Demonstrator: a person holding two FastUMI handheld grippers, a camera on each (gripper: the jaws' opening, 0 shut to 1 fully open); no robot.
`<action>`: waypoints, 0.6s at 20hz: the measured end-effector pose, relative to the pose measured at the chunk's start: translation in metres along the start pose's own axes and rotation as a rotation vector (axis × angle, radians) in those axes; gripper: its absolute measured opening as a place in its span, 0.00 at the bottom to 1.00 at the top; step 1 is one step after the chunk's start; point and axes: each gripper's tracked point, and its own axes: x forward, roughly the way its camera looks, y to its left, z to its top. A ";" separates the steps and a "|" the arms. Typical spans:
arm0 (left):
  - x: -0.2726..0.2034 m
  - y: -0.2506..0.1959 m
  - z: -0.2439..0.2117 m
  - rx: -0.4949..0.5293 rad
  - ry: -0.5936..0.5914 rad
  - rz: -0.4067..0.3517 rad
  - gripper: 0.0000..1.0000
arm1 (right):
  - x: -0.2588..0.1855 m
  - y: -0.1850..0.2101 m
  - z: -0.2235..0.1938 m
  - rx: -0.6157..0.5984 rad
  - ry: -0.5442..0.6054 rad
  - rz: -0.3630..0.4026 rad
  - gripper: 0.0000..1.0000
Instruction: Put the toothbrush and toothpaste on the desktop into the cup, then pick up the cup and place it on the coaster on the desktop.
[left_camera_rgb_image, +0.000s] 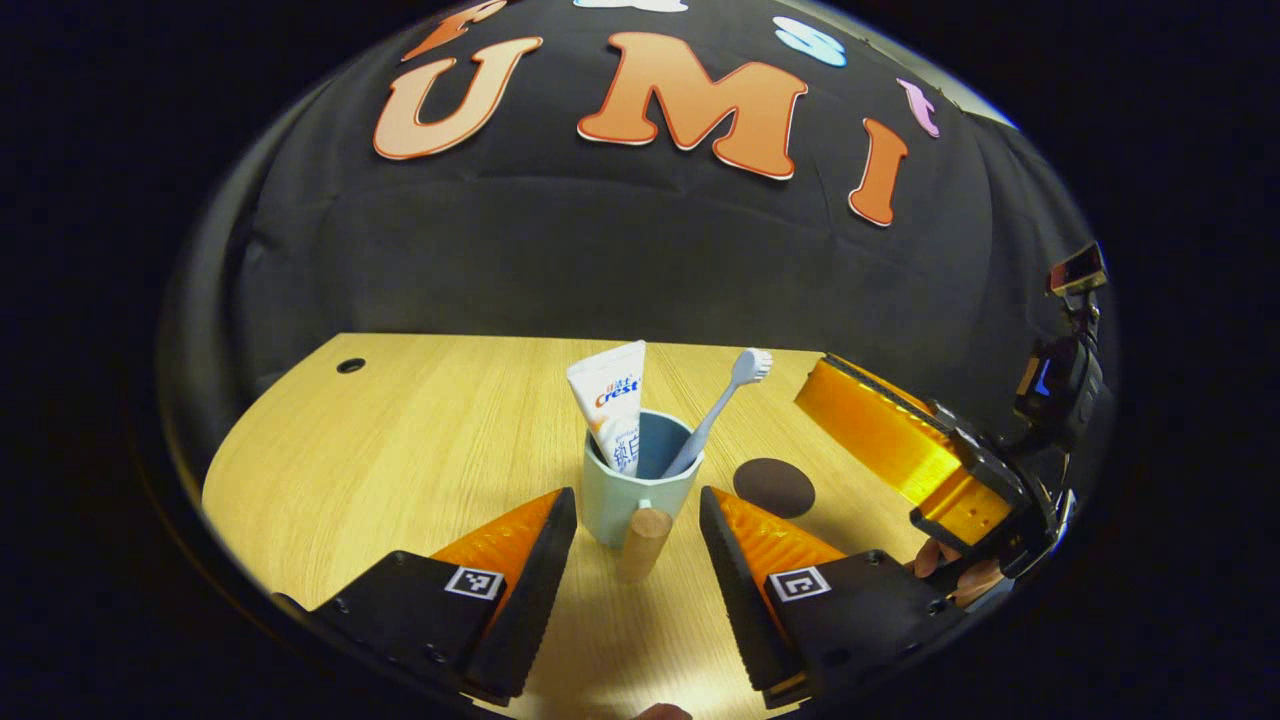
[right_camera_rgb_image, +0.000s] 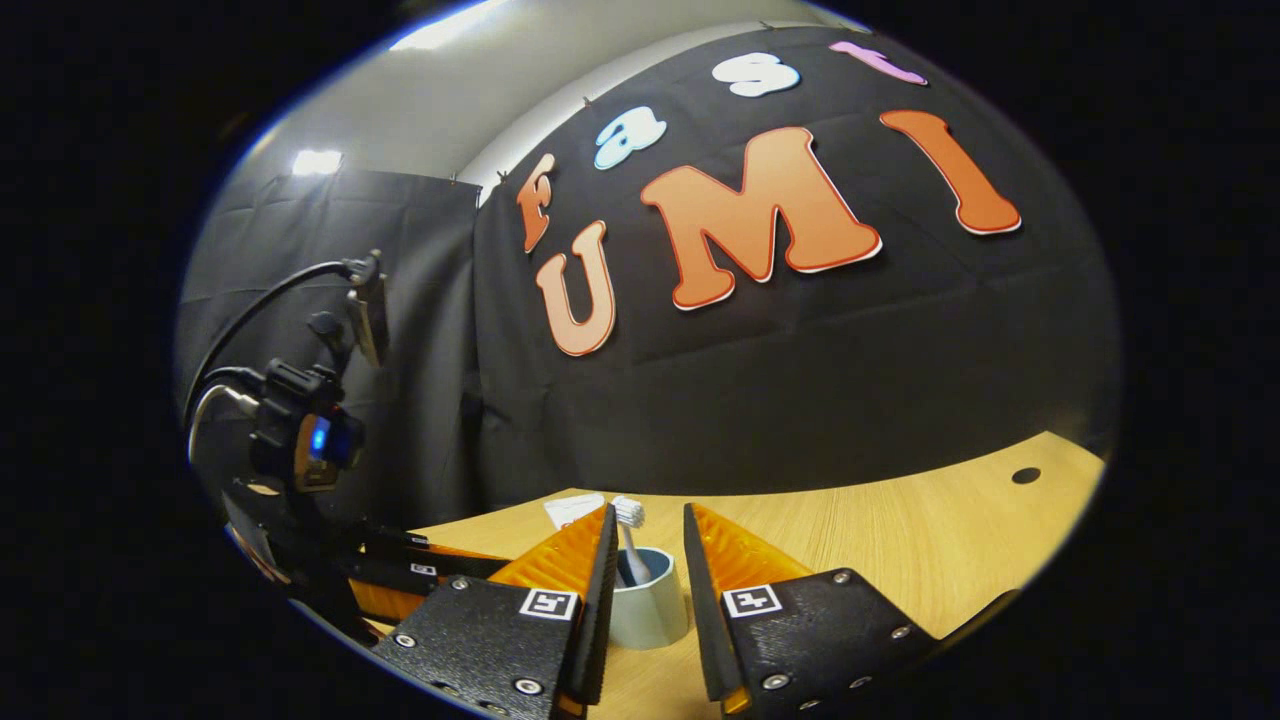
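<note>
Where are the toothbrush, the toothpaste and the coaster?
toothbrush (left_camera_rgb_image: 752, 364), left gripper view, on its bristle head.
toothpaste (left_camera_rgb_image: 613, 390), left gripper view, on the tube's flat end.
coaster (left_camera_rgb_image: 773, 487), left gripper view, on its middle.

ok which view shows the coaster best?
Left gripper view: the coaster lies in plain sight on the desktop, a dark disc apart from the cup. I can't make the coaster out in the right gripper view, where the cup sits between the right gripper's fingers.

A recording booth: black cloth wall (left_camera_rgb_image: 600, 260) draped behind a bare wooden desktop (left_camera_rgb_image: 400, 450).
</note>
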 end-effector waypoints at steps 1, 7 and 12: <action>0.000 -0.003 -0.002 -0.005 0.035 -0.012 0.81 | -0.003 -0.004 0.005 -0.012 -0.009 -0.014 0.41; 0.005 0.003 -0.004 0.021 0.240 -0.009 0.84 | -0.029 -0.024 0.040 -0.059 -0.074 -0.038 0.61; 0.017 0.003 -0.005 0.033 0.393 -0.038 0.84 | -0.051 -0.048 0.070 -0.051 -0.121 -0.079 0.82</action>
